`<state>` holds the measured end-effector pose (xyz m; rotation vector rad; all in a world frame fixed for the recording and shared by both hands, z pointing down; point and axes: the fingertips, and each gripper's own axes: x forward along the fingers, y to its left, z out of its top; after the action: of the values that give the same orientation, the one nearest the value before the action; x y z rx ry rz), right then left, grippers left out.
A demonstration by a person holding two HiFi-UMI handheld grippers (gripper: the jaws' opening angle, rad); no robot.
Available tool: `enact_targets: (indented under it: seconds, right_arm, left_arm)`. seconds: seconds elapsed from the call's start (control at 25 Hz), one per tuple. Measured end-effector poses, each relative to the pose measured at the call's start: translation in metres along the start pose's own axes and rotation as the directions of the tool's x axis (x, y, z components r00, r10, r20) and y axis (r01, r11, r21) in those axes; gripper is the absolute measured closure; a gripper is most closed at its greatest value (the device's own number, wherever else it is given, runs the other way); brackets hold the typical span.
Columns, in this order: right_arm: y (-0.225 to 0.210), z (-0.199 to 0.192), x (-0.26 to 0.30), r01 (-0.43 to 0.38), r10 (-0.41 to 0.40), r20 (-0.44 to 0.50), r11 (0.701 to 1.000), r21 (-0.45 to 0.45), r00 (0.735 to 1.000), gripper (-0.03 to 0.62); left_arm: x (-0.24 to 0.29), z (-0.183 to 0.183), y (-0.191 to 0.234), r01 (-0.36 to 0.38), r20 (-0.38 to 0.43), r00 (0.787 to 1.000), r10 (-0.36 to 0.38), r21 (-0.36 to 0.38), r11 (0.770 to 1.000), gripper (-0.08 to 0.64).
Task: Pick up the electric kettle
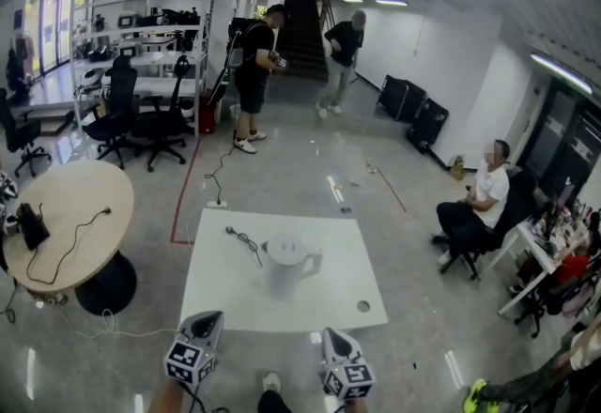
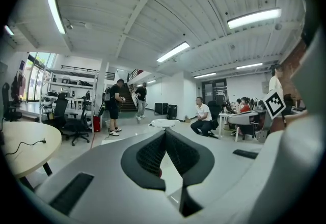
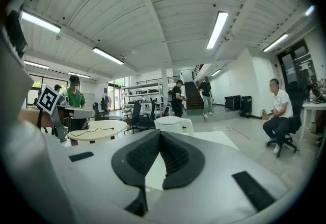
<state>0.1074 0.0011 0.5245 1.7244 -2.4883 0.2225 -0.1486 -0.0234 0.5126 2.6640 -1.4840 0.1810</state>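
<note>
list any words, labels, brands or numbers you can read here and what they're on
None can be read in any view.
On the electric kettle: plain white, no label or brand shows.
On the marker cubes of the left gripper and right gripper: black-and-white square patterns, not words.
On the shelves at the back: any print is too small to read.

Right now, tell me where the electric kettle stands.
In the head view, the white kettle stands near the middle of the white table, just right of the black cable.

Open office, swivel chairs point(image 1: 113, 115), shelving point(image 1: 160, 31)
</note>
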Motion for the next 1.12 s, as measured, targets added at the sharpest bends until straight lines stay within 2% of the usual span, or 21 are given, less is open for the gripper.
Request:
enact_targets:
  seconds: [0.16, 0.6, 1.12]
  right_arm:
    - [-0.012, 0.000, 0.026, -0.016, 0.016, -0.004, 1.000, -0.014, 1.000, 0.588]
    - [-0.041, 0.003, 0.080, -0.035, 0.035, -0.002, 0.999, 0.013, 0.999, 0.588]
    - [-0.072, -0.018, 0.128, -0.049, 0.049, -0.014, 0.999, 0.015, 0.999, 0.588]
  left_arm:
    - [0.023, -0.001, 0.014, -0.025, 0.006, 1.000, 0.025, -0.002, 1.000, 0.551]
    - [0.081, 0.001, 0.028, -0.027, -0.006, 1.000, 0.027, 0.000, 1.000, 0.551]
    - [0.132, -0.019, 0.042, -0.032, -0.038, 0.999, 0.031, -0.016, 0.999, 0.551]
